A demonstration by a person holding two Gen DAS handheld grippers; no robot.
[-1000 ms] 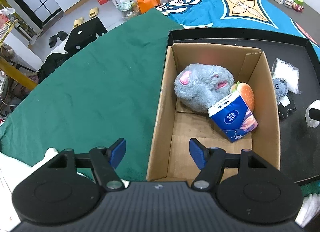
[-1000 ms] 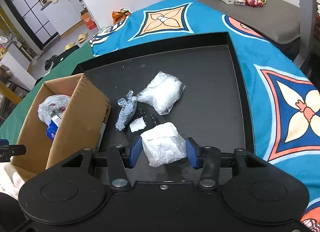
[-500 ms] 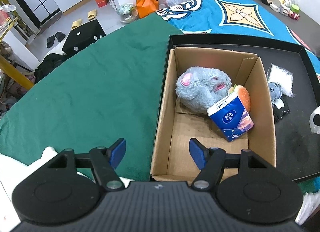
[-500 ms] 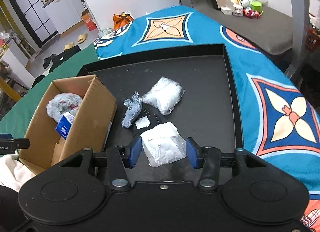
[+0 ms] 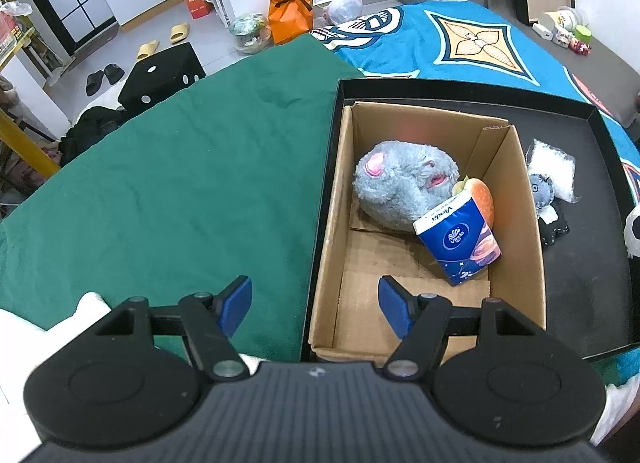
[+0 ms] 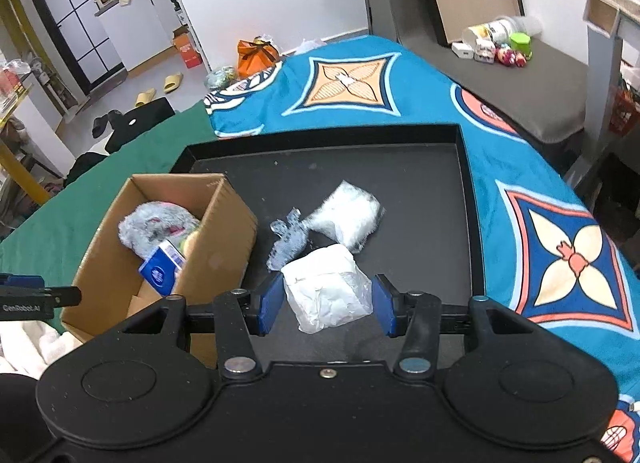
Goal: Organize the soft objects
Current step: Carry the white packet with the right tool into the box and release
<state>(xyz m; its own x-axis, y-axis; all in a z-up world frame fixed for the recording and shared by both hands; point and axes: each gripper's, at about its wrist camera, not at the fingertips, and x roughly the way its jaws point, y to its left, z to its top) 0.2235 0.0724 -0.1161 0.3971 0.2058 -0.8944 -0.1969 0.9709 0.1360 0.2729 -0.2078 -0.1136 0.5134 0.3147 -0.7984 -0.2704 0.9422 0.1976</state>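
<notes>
My right gripper (image 6: 326,303) is shut on a white soft packet (image 6: 326,291), held up over the black tray (image 6: 420,203). Below it lie a small grey-blue doll (image 6: 290,239) and a clear bag of white stuffing (image 6: 348,217). At the tray's left end stands the open cardboard box (image 5: 332,199). It holds a grey plush (image 5: 400,187), a burger toy (image 5: 480,195) and a blue tissue pack (image 5: 460,243). My left gripper (image 5: 316,305) hangs open over the box's near left wall, with nothing between its fingers.
The tray rests on a bed with a green sheet (image 5: 180,191) on the left and a blue patterned cover (image 6: 560,243) on the right. White cloth (image 5: 92,303) lies at the near edge. The floor beyond holds a black cube stool, bags and slippers.
My right gripper has risen with the white packet, so the tray and box look smaller below it. The left gripper has barely moved.
</notes>
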